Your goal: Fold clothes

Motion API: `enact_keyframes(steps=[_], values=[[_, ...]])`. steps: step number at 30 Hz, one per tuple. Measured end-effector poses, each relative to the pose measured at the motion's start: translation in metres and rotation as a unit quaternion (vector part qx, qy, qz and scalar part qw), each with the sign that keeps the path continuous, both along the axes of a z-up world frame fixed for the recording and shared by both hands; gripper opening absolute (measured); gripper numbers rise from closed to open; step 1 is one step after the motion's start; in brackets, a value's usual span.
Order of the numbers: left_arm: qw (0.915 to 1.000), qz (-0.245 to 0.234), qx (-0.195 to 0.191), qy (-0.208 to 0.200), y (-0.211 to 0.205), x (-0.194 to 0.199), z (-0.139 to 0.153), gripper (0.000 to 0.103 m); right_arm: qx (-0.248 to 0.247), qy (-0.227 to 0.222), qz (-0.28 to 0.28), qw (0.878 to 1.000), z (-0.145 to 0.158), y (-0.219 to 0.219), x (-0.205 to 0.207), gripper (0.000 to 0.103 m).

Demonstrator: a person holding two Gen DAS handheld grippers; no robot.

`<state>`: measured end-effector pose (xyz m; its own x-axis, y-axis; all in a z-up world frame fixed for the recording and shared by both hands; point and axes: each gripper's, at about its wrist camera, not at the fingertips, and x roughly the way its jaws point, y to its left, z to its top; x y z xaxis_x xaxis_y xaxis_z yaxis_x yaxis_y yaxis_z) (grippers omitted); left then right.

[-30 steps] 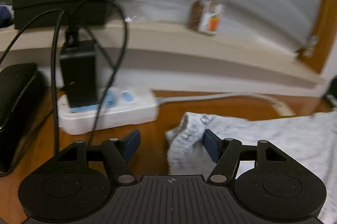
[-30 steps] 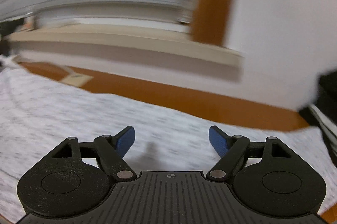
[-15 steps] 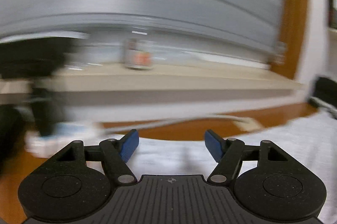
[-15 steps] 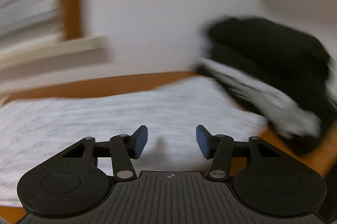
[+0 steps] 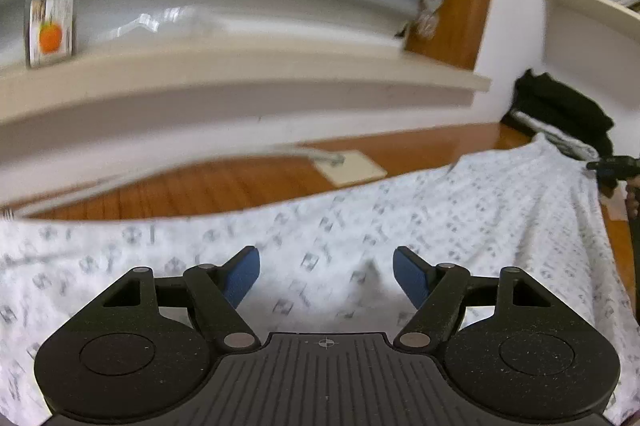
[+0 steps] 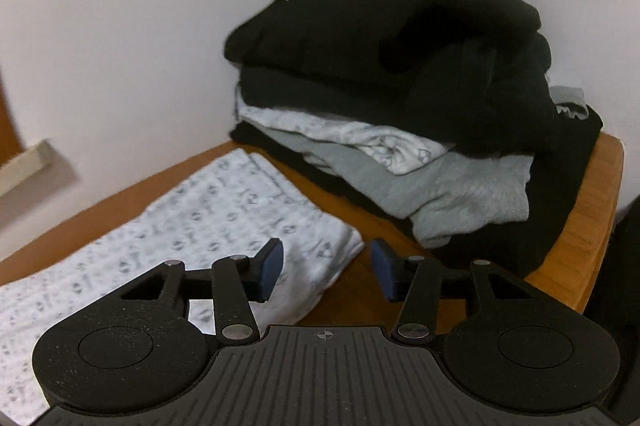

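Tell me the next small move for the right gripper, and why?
Probably ease the right gripper down and slightly left onto the corner of the patterned white garment, then close. Its jaws are open and empty, that corner lies flat on the wooden table just ahead, and the left gripper is open over the same cloth.

White patterned garment point(image 5: 400, 226) spread flat on wooden table point(image 5: 200, 185)
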<state>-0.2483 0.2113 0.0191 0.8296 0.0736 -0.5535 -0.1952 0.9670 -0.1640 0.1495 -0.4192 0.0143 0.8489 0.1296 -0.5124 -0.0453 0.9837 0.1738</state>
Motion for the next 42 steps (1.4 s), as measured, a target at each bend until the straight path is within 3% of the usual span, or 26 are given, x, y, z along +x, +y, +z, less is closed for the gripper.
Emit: enact_keyframes(steps=[2, 8, 19, 21, 28, 36, 38, 42], values=[[0.9999, 0.008, -0.008, 0.001, 0.005, 0.002, 0.000, 0.077, 0.001, -0.007, 0.002, 1.000, 0.001, 0.001, 0.001, 0.014], [0.9999, 0.012, -0.002, 0.010, 0.004, 0.008, 0.002, 0.077, 0.000, -0.045, 0.045, 0.998, 0.019, 0.018, -0.012, 0.006], [0.9997, 0.017, 0.002, 0.019, 0.003, 0.009, 0.002, 0.078, -0.063, -0.116, 0.152, 0.980, 0.072, 0.104, -0.052, 0.006], [0.9997, 0.017, 0.002, 0.019, 0.004, 0.009, 0.002, 0.079, -0.071, -0.107, 0.130, 0.983, 0.071, 0.100, -0.046, 0.006], [0.9997, 0.017, 0.002, 0.020, 0.004, 0.010, 0.002, 0.079, -0.026, -0.056, 0.079, 0.995, 0.049, 0.054, -0.025, 0.012], [0.9996, 0.014, 0.005, 0.023, 0.003, 0.011, 0.001, 0.081, 0.024, 0.002, 0.022, 0.999, 0.024, 0.004, -0.003, 0.012], [0.9996, 0.014, 0.005, 0.023, 0.003, 0.011, 0.000, 0.081, 0.027, 0.013, 0.013, 0.999, 0.020, 0.004, -0.001, 0.026], [0.9996, 0.014, 0.005, 0.023, 0.003, 0.011, 0.000, 0.081, 0.042, 0.027, -0.006, 0.999, 0.010, 0.001, 0.000, 0.028]])
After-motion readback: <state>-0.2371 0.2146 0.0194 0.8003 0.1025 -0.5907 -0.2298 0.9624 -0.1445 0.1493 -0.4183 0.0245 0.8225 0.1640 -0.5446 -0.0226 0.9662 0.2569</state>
